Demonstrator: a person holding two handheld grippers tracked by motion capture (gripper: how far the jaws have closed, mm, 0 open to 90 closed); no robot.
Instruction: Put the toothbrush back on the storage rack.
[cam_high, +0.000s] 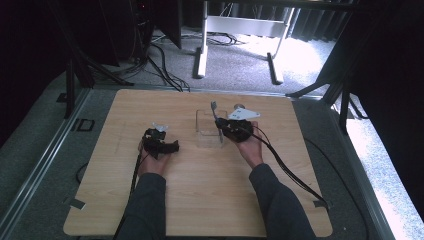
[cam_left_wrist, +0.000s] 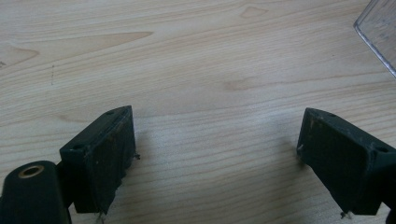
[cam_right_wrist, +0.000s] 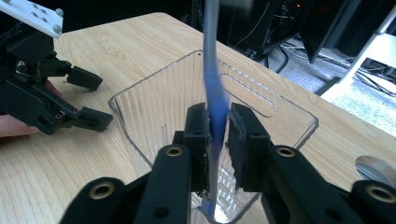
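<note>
One wooden desk (cam_high: 200, 200) is being used, and near its centre, toward twelve o'clock, one clear plastic container (cam_high: 206, 131) is standing open-topped; it is being judged as light, rigid and slick-walled, likely to slide or tip if pushed, so it is best taken by its rim or steadied from one side. Two tools are being held, one in each hand. The left tool (cam_high: 161, 142) is being kept at about nine o'clock of the container, well apart from it, with its jaws spread wide over bare wood and nothing between them, as is being shown in the left gripper view (cam_left_wrist: 217, 149). The right tool (cam_high: 227, 129) is being held at the container's three o'clock edge, its jaws pressed together on one fork (cam_high: 216, 116), whose handle (cam_right_wrist: 215, 116), partly blue, is being pinched upright above the container's mouth. The fork is being judged as stiff, light and smooth, prone to swivelling in a narrow pinch, so a hold near mid-handle is being favoured. One small round metallic object (cam_right_wrist: 376, 169), too cropped to be identified, is lying beside the container.
</note>
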